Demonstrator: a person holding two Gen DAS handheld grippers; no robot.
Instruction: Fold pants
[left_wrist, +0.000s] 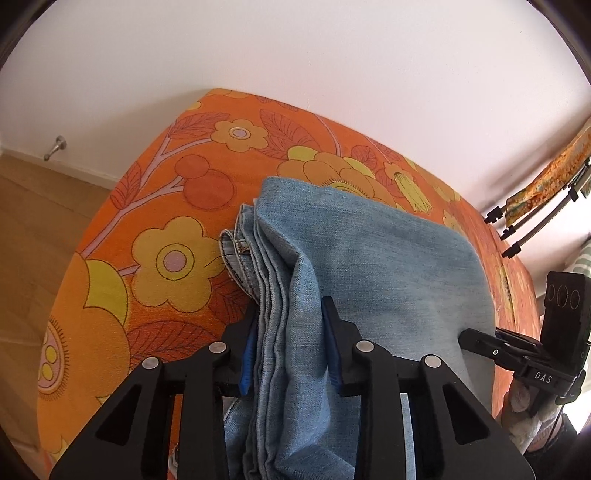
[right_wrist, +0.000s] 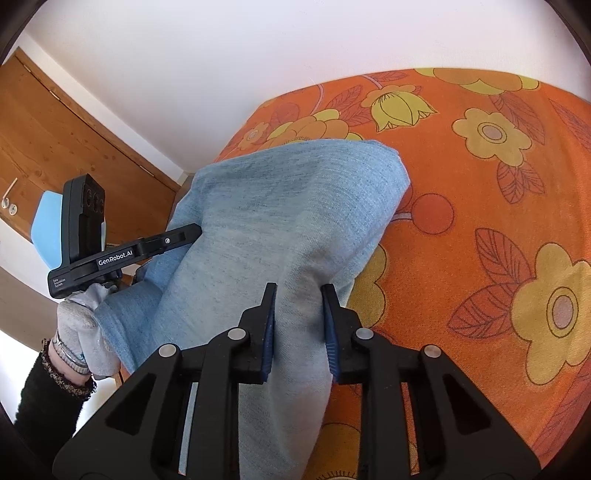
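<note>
Light blue denim pants lie folded in several layers on an orange flowered bed cover. My left gripper is shut on the stacked left edge of the pants, where a hem shows. My right gripper is shut on the right part of the pants. The right gripper also shows at the right edge of the left wrist view, and the left gripper shows at the left of the right wrist view, both against the fabric.
The bed stands against a white wall. A wooden floor and a door stop are to the left. A wooden door and a drying rack stand nearby.
</note>
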